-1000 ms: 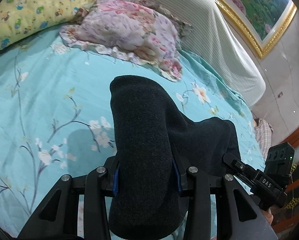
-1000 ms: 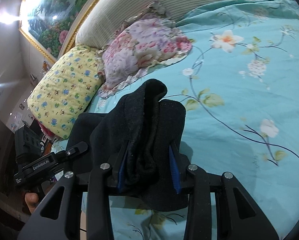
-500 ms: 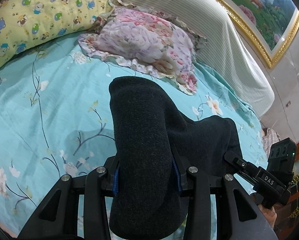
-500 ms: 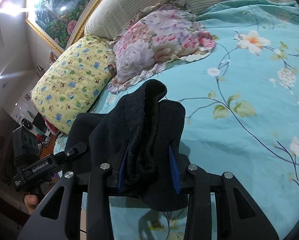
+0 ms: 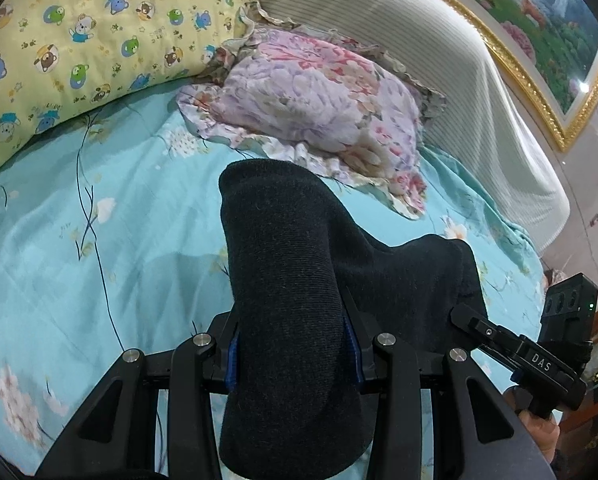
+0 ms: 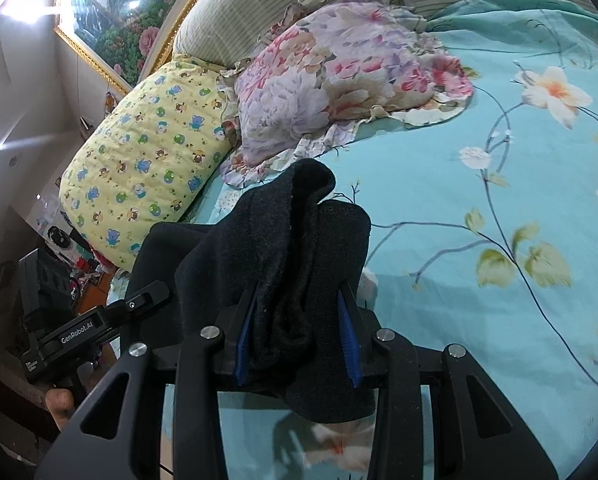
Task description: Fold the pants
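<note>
My left gripper (image 5: 291,344) has its jaws pressed in on a thick roll of the pants (image 5: 287,280), the blue pads squeezing the cloth from both sides with the bundle filling the whole gap. My right gripper (image 6: 297,334) does the same: its jaws pinch a bunched, creased wad of the pants (image 6: 283,264), held about as wide as that wad.

The fabric is dark charcoal, a fine ribbed knit with a faintly fuzzy surface. In the left view it forms a smooth rounded tube that runs straight ahead out of the jaws, long axis along the fingers, and ends in a blunt domed fold; a second lobe spreads from it toward the right gripper (image 5: 515,352). In the right view it is lumpier, peaking ahead of the jaws, with a loose end hanging below them, and it spreads toward the left gripper (image 6: 111,316).

Below and beyond the jaws lies a turquoise floral bedsheet (image 5: 99,260), with a frilled floral pillow (image 5: 315,100) and a yellow bear-print pillow (image 5: 79,40) farther ahead.
</note>
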Tool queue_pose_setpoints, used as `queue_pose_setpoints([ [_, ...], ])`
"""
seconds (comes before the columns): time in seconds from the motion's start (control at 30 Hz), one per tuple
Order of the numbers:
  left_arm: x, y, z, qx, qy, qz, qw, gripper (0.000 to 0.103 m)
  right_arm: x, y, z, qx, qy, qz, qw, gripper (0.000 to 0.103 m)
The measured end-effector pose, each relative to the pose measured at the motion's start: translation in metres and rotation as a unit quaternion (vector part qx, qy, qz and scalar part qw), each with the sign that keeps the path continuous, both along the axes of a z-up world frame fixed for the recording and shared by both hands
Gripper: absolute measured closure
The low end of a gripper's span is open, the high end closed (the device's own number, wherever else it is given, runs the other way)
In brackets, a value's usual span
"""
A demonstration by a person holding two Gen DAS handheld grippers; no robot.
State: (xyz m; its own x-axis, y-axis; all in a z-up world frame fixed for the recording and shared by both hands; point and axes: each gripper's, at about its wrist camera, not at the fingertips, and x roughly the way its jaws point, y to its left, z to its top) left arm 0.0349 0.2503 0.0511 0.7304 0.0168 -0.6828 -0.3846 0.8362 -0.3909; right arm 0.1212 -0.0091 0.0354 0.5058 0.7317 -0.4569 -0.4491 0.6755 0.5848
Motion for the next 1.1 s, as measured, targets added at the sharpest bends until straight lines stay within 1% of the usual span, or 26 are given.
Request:
queue_pose_setpoints([
  [0.23, 0.014, 0.013, -0.01, 0.004, 0.007, 0.01, 0.9999, 0.062, 0.025, 0.014, -0.001, -0.005, 0.001, 0.008, 1.0, 0.064],
  [0.43, 0.02, 0.022, -0.025, -0.005, 0.02, 0.015, 0.9997, 0.062, 0.039, 0.022, -0.01, -0.009, 0.009, 0.016, 1.0, 0.064],
  [0.6, 0.022, 0.022, -0.035, -0.003, 0.029, 0.014, 0.9995, 0.057, 0.043, 0.021, -0.019, -0.006, 0.018, 0.016, 1.0, 0.063],
  [0.8, 0.019, 0.027, -0.046, -0.011, 0.038, 0.019, 0.9991, 0.046, 0.047, 0.019, -0.028, -0.01, 0.027, 0.011, 1.0, 0.054],
  [0.87, 0.017, 0.028, -0.048, -0.01, 0.039, 0.021, 0.999, 0.042, 0.047, 0.018, -0.03, -0.01, 0.028, 0.009, 1.0, 0.048],
  [0.93, 0.015, 0.028, -0.049, -0.007, 0.04, 0.021, 0.9989, 0.036, 0.048, 0.017, -0.033, -0.012, 0.032, 0.005, 0.999, 0.036],
  [0.97, 0.014, 0.028, -0.05, -0.007, 0.041, 0.022, 0.9989, 0.033, 0.048, 0.017, -0.034, -0.013, 0.035, 0.005, 0.999, 0.033],
  [1.03, 0.01, 0.028, -0.052, -0.008, 0.041, 0.023, 0.9989, 0.032, 0.048, 0.016, -0.038, -0.014, 0.044, 0.005, 0.999, 0.028],
  [1.1, 0.009, 0.029, -0.052, -0.01, 0.042, 0.023, 0.9988, 0.028, 0.049, 0.016, -0.04, -0.011, 0.049, 0.006, 0.999, 0.026],
])
